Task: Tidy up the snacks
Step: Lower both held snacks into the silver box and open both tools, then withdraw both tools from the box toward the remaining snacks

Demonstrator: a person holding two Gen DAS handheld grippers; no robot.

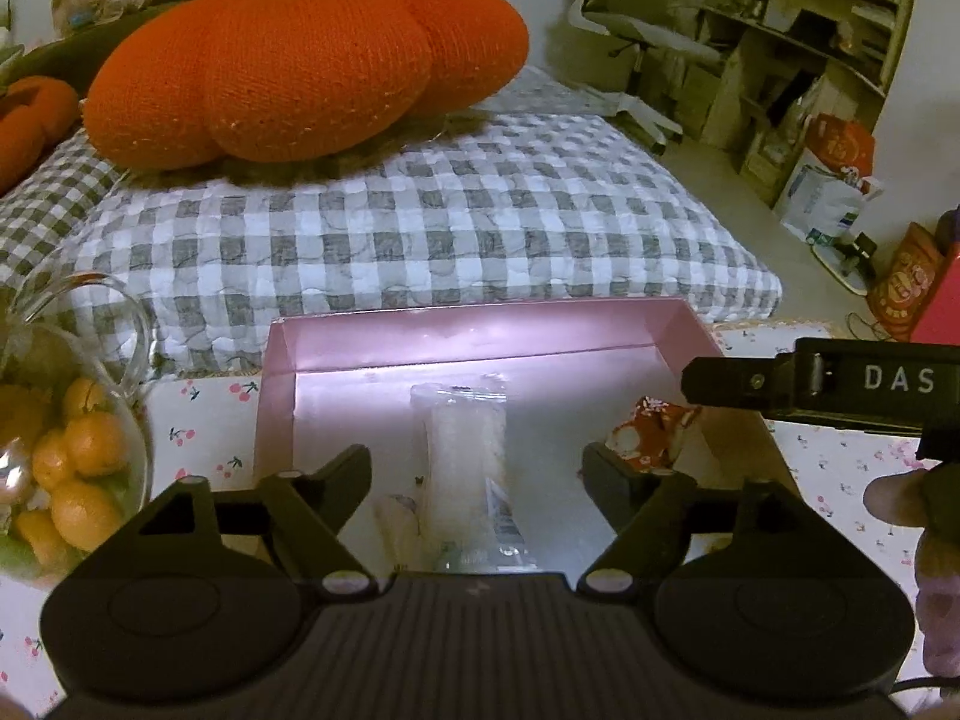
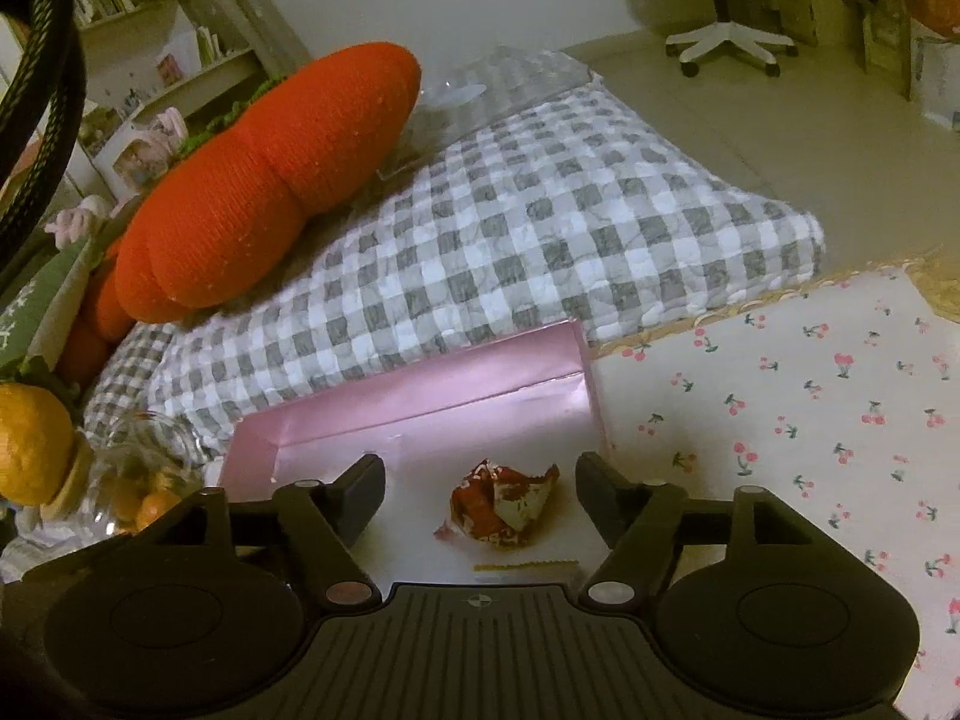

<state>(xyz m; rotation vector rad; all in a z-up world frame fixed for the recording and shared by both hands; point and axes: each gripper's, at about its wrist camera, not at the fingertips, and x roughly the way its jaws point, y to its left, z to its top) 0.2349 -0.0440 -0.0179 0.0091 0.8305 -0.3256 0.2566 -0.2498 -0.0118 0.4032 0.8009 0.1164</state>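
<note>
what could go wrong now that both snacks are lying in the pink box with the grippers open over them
1. The clear snack packet lies between the open left gripper fingers; pulling back low could drag it.
2. The red wrapped snack sits near the pink box corner by the right gripper; a nudge could shift the light box.

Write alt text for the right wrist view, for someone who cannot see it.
An open right gripper hovers over a crumpled red snack wrapper lying loose inside a shallow pink box, its fingers apart on either side. Behind are a grey checked cushion, an orange knitted pumpkin pillow and a cherry-print cloth.
</note>
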